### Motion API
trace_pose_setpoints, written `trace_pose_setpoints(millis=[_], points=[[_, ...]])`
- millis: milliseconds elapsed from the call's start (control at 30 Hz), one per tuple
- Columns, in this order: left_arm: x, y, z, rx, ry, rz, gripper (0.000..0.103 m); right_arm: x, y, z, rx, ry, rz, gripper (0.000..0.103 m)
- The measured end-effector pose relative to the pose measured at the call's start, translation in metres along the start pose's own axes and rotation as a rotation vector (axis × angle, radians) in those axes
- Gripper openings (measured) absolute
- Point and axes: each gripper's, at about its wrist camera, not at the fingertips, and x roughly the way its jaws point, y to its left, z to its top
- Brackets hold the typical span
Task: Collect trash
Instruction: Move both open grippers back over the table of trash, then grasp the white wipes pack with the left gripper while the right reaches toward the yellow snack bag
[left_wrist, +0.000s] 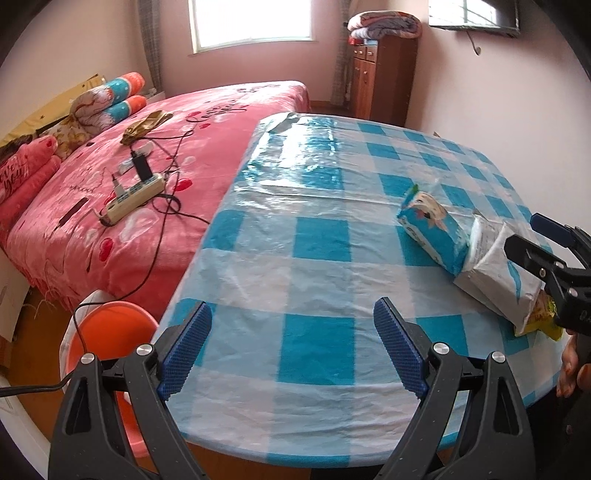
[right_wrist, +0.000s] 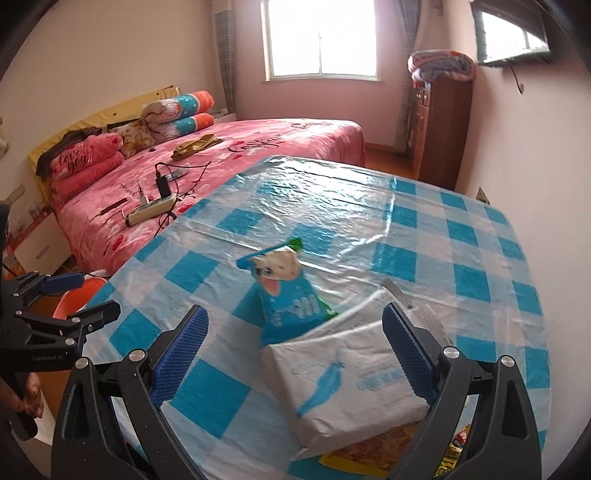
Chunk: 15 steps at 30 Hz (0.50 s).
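Note:
A blue cartoon-print snack bag (right_wrist: 286, 299) lies on the blue-and-white checked table (right_wrist: 461, 236), partly under a white plastic packet (right_wrist: 351, 384) with a blue feather print. A yellow snack wrapper (right_wrist: 376, 452) peeks out below the packet. My right gripper (right_wrist: 291, 360) is open, its jaws standing either side of the white packet, just above it. My left gripper (left_wrist: 291, 347) is open and empty over the table's near left edge. In the left wrist view the blue bag (left_wrist: 432, 229), white packet (left_wrist: 495, 273) and right gripper (left_wrist: 539, 240) show at the right.
An orange trash bin (left_wrist: 110, 332) with a white liner stands on the floor left of the table. A pink bed (left_wrist: 147, 166) with a power strip (left_wrist: 133, 197) and cables lies beyond. A wooden cabinet (right_wrist: 439, 129) stands by the far wall.

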Motion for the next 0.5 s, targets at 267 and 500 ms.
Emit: trace_pose_setpoints(millis=[267, 500], points=[[0.008, -0.033, 0.006, 0.048, 0.027, -0.026, 0.09, -0.004, -0.038, -0.007, 0.087, 0.001, 0.011, 0.094], [0.01, -0.055, 0.01, 0.061, 0.034, -0.078, 0.09, -0.007, -0.073, -0.016, 0.175, 0.008, 0.018, 0.094]])
